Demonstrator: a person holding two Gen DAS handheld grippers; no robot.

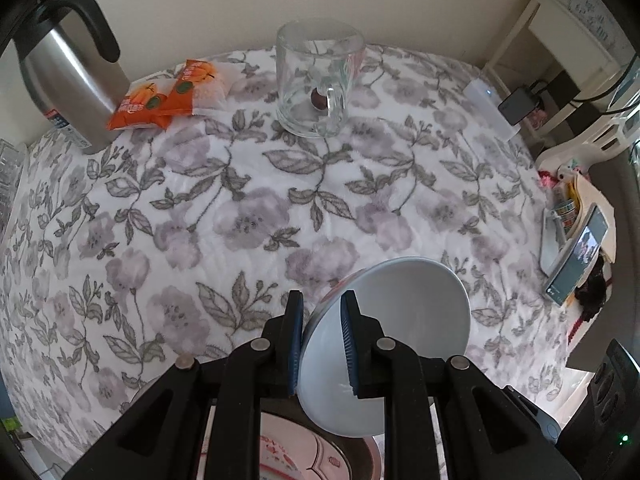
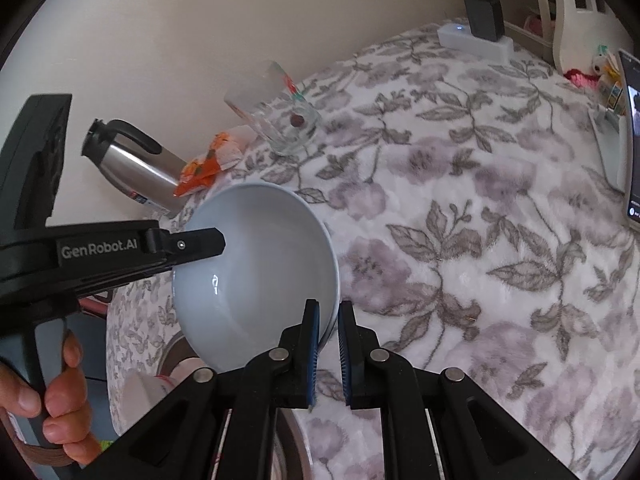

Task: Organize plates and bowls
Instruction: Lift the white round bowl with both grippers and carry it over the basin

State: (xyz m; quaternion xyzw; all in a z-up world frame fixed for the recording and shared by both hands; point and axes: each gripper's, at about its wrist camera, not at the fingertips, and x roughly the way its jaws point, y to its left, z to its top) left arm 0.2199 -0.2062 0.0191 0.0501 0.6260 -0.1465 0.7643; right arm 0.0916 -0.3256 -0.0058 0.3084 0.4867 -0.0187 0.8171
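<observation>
White bowl held aloft by both grippers

The white bowl (image 2: pixel 256 268) hangs tilted above a patterned plate (image 1: pixel 288 460); the left gripper (image 1: pixel 320 344) and right gripper (image 2: pixel 328 352) each clench its rim. Stacking seems unfinished. Beyond the bowl stand a glass mug (image 1: pixel 316 80), snack packets (image 1: pixel 168 96) and a steel carafe (image 1: pixel 68 76), well apart.

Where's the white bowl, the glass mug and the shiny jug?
white bowl (image 2: pixel 256 264), right wrist view, inside wall.
glass mug (image 1: pixel 312 80), left wrist view, clear side.
shiny jug (image 1: pixel 68 80), left wrist view, steel body.
</observation>
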